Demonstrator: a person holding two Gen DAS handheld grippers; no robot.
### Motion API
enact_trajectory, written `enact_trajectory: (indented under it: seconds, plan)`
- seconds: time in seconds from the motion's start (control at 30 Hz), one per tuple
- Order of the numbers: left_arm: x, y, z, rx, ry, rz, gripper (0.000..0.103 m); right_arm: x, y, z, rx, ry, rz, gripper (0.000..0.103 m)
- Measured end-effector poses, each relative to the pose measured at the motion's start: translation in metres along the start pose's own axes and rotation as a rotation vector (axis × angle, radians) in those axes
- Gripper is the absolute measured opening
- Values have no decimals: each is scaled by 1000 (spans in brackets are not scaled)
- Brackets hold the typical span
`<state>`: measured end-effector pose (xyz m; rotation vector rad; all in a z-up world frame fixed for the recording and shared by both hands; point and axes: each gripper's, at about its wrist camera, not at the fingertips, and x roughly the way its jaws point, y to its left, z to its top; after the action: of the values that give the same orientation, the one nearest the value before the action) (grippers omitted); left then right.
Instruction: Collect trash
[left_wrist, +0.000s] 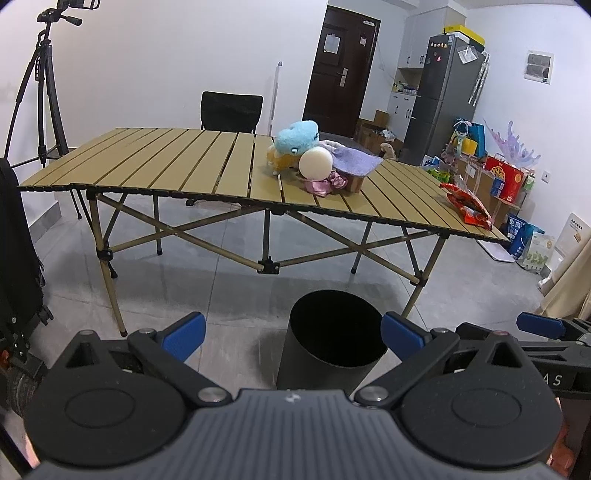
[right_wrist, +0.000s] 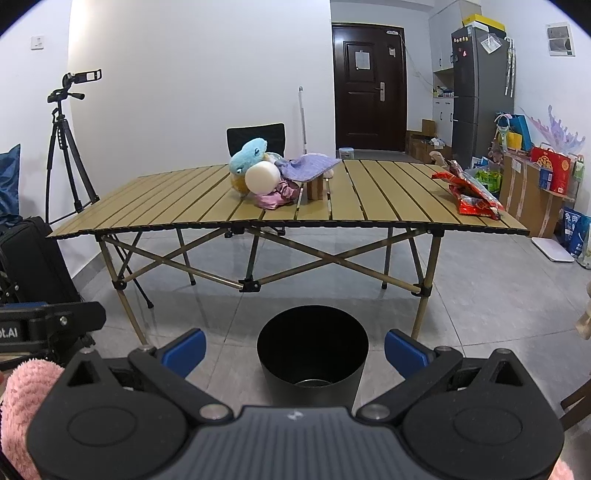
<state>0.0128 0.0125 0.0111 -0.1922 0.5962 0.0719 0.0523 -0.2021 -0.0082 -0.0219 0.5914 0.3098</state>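
A black cylindrical bin (left_wrist: 332, 339) (right_wrist: 313, 350) stands on the grey floor in front of a slatted folding table (left_wrist: 166, 166) (right_wrist: 388, 199). Red crumpled snack wrappers (left_wrist: 467, 203) (right_wrist: 471, 194) lie at the table's right end. My left gripper (left_wrist: 293, 338) is open and empty, low over the floor before the bin. My right gripper (right_wrist: 295, 350) is open and empty too, with the bin's mouth between its blue fingertips (right_wrist: 186, 350). Part of the right gripper's blue fingertip (left_wrist: 541, 325) shows at the left wrist view's right edge.
Mid-table sit a blue plush toy (left_wrist: 297, 142) (right_wrist: 247, 155), a white ball (left_wrist: 316, 164) (right_wrist: 262, 177), pink cloth (left_wrist: 323, 184) (right_wrist: 277, 197) and a purple towel (left_wrist: 356, 162) (right_wrist: 310, 164) on wooden blocks. A black chair (left_wrist: 231, 112), tripod (left_wrist: 40, 85) (right_wrist: 64, 147), black suitcase (right_wrist: 33, 262) and cluttered boxes (left_wrist: 498, 181) surround it.
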Motion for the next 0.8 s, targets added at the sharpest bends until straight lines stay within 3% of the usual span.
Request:
enact_trajectory:
  seconds: [0.3, 0.8]
  plan:
    - [34, -6, 32, 1, -28, 4, 103, 28, -11, 24, 1, -33, -5, 103]
    - [122, 0, 98, -17, -70, 26, 103, 121, -20, 90, -26, -99, 39, 103]
